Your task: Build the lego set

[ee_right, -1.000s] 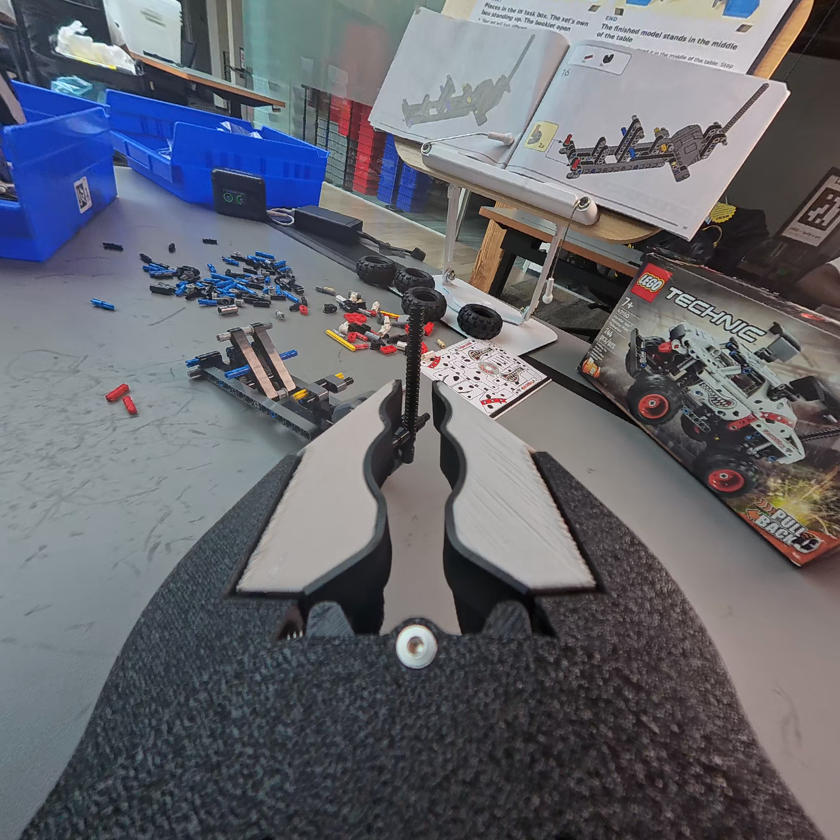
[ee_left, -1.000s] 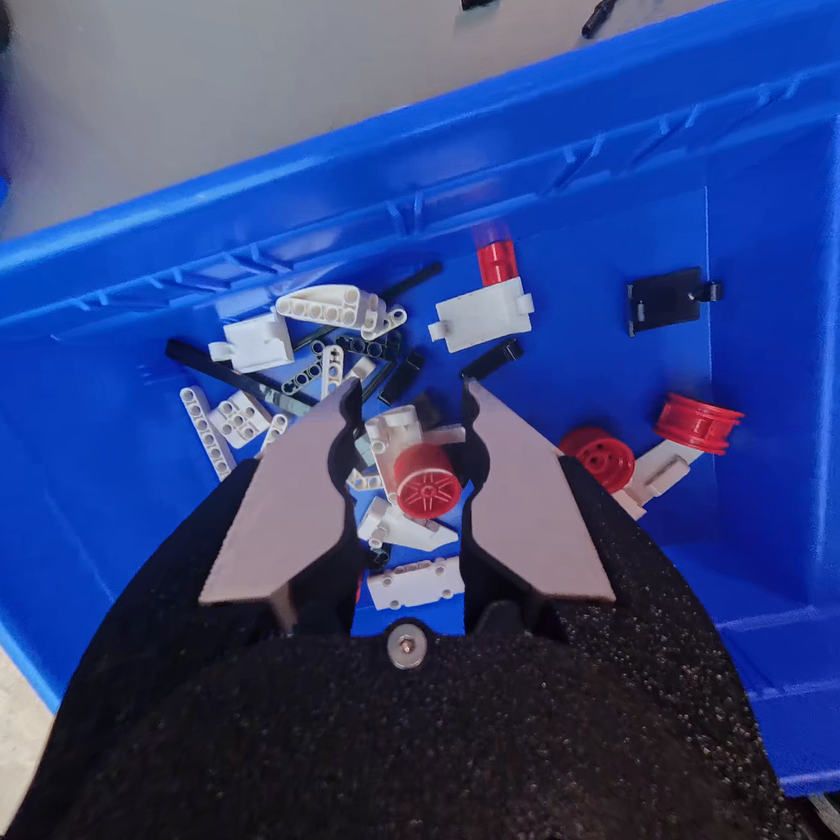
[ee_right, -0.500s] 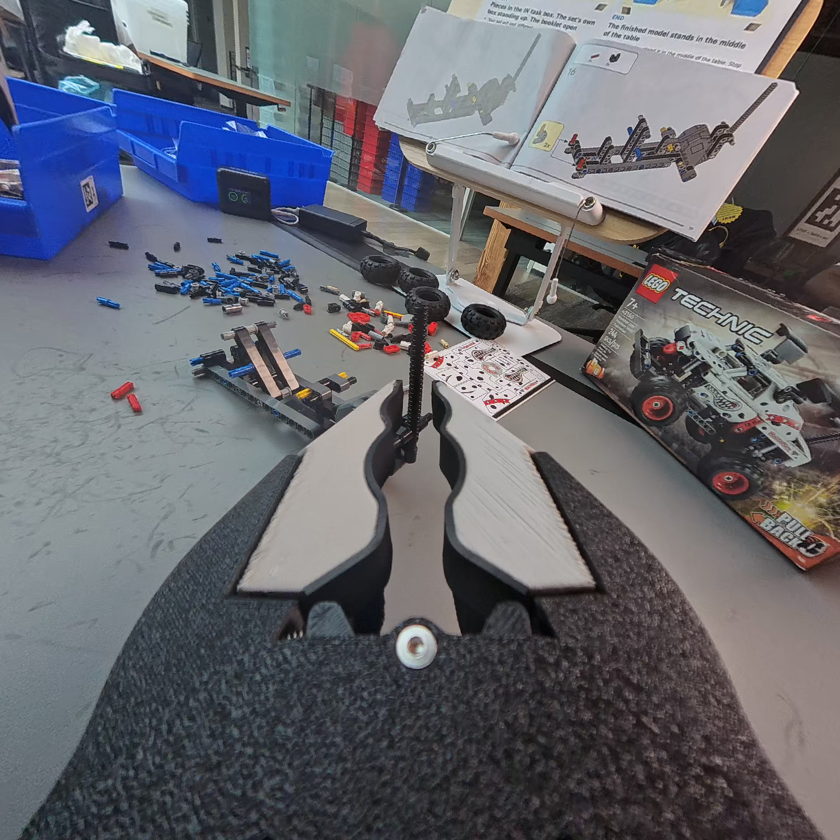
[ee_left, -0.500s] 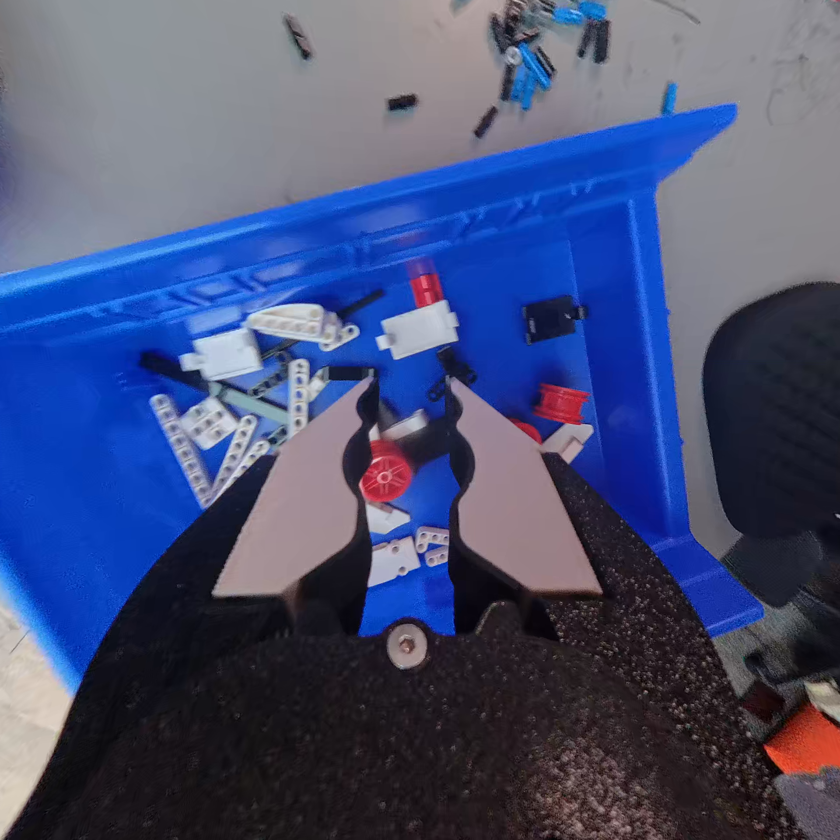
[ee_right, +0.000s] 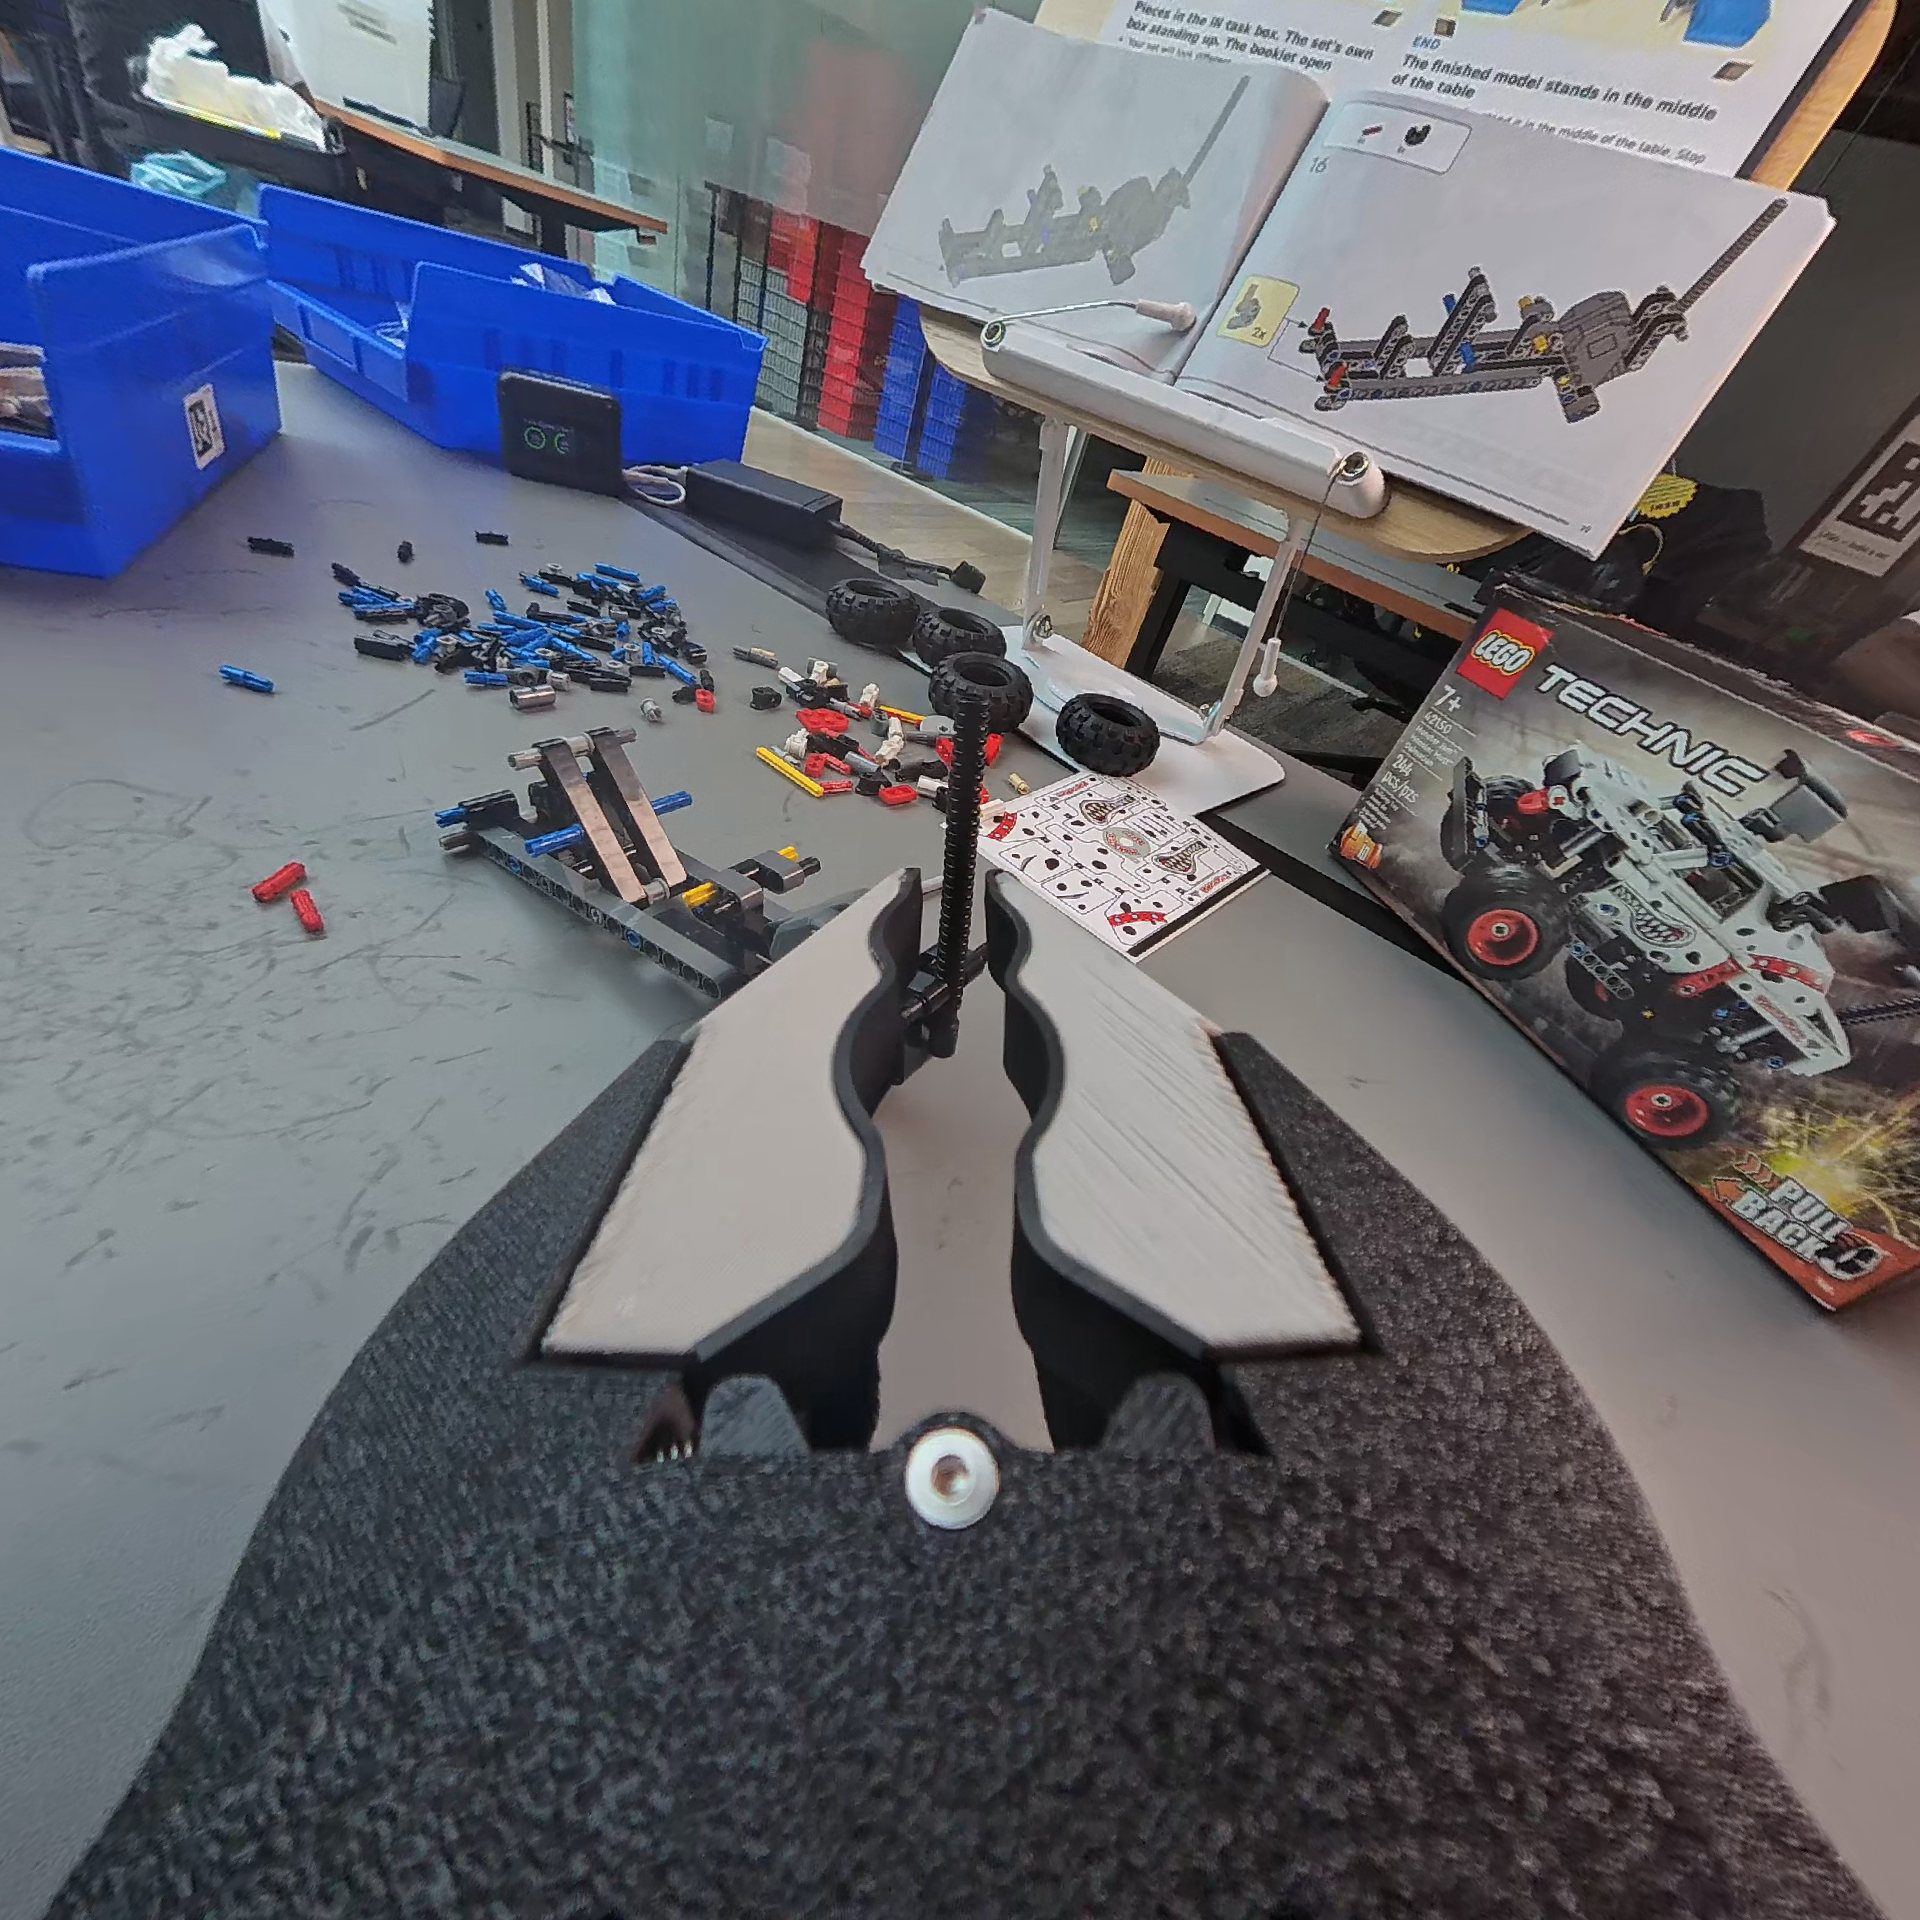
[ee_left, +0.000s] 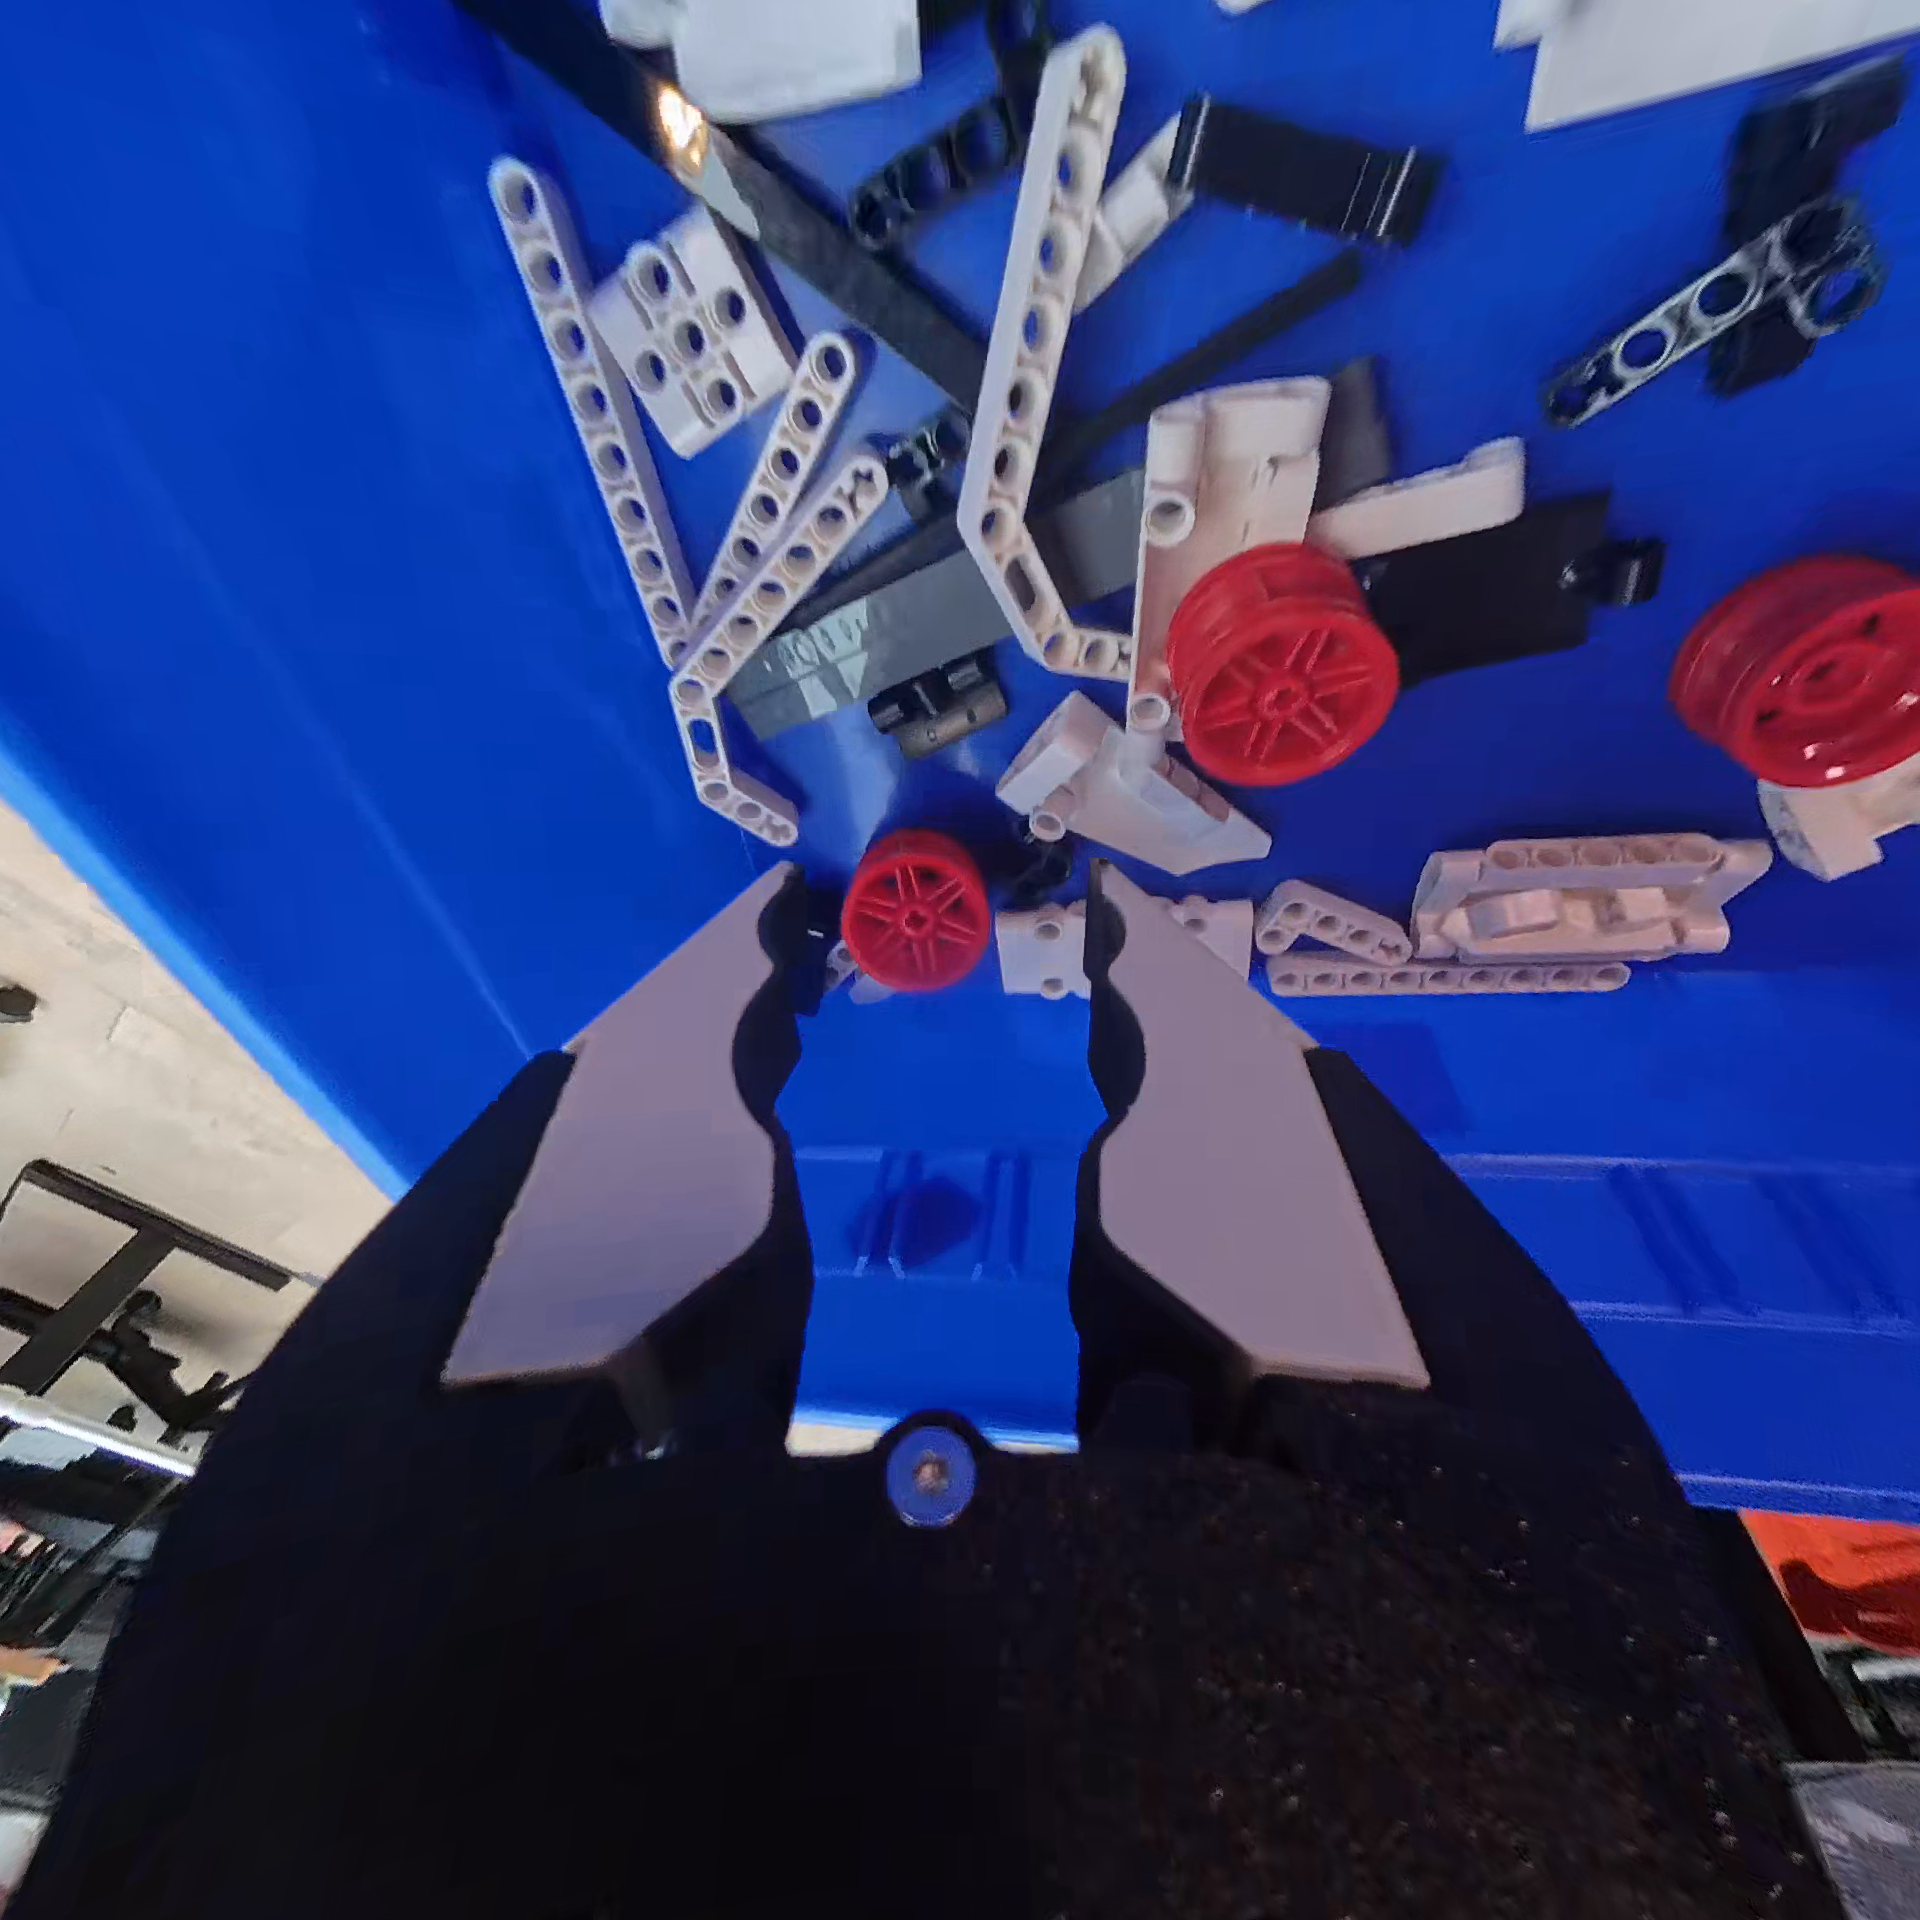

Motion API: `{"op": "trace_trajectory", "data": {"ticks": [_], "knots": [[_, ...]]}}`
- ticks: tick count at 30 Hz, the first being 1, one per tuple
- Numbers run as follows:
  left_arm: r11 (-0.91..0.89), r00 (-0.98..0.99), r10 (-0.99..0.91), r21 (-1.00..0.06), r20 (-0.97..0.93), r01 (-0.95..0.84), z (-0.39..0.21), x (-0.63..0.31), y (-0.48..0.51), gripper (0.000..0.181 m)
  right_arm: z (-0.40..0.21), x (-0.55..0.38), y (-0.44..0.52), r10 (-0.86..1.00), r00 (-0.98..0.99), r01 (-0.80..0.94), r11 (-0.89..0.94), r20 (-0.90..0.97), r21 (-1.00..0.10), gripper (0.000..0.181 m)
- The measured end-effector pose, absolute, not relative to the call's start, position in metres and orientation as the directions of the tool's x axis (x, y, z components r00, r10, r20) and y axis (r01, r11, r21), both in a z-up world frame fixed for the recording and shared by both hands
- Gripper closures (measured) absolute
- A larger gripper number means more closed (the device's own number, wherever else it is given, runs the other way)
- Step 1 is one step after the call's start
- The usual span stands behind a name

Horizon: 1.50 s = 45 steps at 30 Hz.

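The left gripper [ee_left: 940,914] has its jaws spread wide apart and empty, reaching down into the blue bin [ee_left: 312,520], with a small red wheel hub [ee_left: 912,910] lying on the bin floor between the two tips, nearer the left one. A white connector block [ee_left: 1039,948] sits just beside the right tip. Half a second ago the jaws stood narrower and higher above the bin, with its far rim and the desk beyond it in sight; now the camera is much closer and the bin's floor fills most of the view. Past the tips lies a larger red wheel hub [ee_left: 1280,663] resting against a white panel piece [ee_left: 1226,488], and a third red hub [ee_left: 1803,681] sits farther to the right. To the left a tangle of white perforated beams [ee_left: 1023,374], dark beams and a grey block [ee_left: 883,644] is heaped on the bin floor. The right gripper [ee_right: 951,940] has its jaws close together, clamped on the base of a black ribbed rod [ee_right: 961,821] that stands upright between them, much as it did a second ago. Beyond it on the grey desk [ee_right: 208,1143] lies the partly built chassis [ee_right: 623,852], unchanged in place, then scattered blue and black pins [ee_right: 540,634], four black tyres [ee_right: 977,681] and a sticker sheet [ee_right: 1122,857]. The set's box [ee_right: 1662,914] lies to the right, and the open instruction booklet [ee_right: 1351,270] rests on a stand behind.
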<state>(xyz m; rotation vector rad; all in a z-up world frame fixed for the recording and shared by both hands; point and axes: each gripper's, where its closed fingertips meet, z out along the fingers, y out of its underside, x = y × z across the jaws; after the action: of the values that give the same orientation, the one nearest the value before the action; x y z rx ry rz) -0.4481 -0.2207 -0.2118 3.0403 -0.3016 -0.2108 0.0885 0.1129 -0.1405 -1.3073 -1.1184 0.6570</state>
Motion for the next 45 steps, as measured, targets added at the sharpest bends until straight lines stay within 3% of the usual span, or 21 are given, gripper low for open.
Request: {"op": "trace_trajectory", "data": {"ticks": [4,6,12,17,20,24,28,33,35,38,41,45], "knots": [[-0.96,0.966,-0.223,0.199,-0.131,-0.195,-0.223,-0.455,-0.238,0.129,-0.141,0.088,0.113,0.891,0.369,0.208,0.198,0.265,-0.958,0.17],[-0.95,0.963,-0.237,0.238,-0.126,-0.202,-0.229,-0.457,-0.244,0.144,-0.141,0.088,0.113,0.89,0.37,0.208,0.2,0.267,-0.957,0.17],[-0.95,0.968,-0.249,0.197,-0.02,-0.24,-0.221,-0.433,-0.244,0.146,-0.142,0.088,0.113,0.89,0.369,0.21,0.2,0.267,-0.957,0.17],[-0.955,0.908,-0.272,0.206,-0.319,-0.214,-0.201,-0.477,-0.237,0.145,-0.142,0.087,0.113,0.89,0.369,0.211,0.201,0.268,-0.957,0.17],[-0.95,0.88,-0.305,0.18,-0.365,-0.255,-0.197,-0.476,-0.231,0.125,-0.142,0.088,0.112,0.89,0.369,0.21,0.202,0.269,-0.957,0.17],[-0.941,0.902,-0.336,0.124,-0.27,-0.314,-0.202,-0.446,-0.227,0.134,-0.142,0.087,0.112,0.89,0.367,0.214,0.202,0.271,-0.956,0.17],[-0.941,0.947,-0.314,0.158,-0.069,-0.301,-0.218,-0.415,-0.244,0.146,-0.143,0.086,0.111,0.89,0.362,0.219,0.208,0.278,-0.953,0.17],[-0.948,0.962,-0.272,0.18,-0.036,-0.261,-0.231,-0.415,-0.244,0.147,-0.143,0.087,0.111,0.889,0.362,0.219,0.211,0.28,-0.953,0.17],[-0.948,0.969,-0.247,0.206,-0.003,-0.241,-0.236,-0.414,-0.248,0.16,-0.143,0.087,0.111,0.889,0.362,0.219,0.212,0.281,-0.952,0.17],[-0.943,0.963,-0.271,0.203,-0.012,-0.263,-0.232,-0.414,-0.246,0.163,-0.143,0.087,0.111,0.888,0.363,0.218,0.212,0.281,-0.953,0.17],[-0.96,0.96,-0.278,0.039,-0.029,-0.277,-0.201,-0.401,-0.223,0.163,-0.142,0.087,0.111,0.889,0.363,0.217,0.21,0.278,-0.953,0.17],[-0.86,0.924,-0.379,-0.354,-0.039,-0.368,-0.135,-0.322,-0.163,0.164,-0.144,0.086,0.111,0.893,0.355,0.225,0.205,0.276,-0.953,0.17]]}}
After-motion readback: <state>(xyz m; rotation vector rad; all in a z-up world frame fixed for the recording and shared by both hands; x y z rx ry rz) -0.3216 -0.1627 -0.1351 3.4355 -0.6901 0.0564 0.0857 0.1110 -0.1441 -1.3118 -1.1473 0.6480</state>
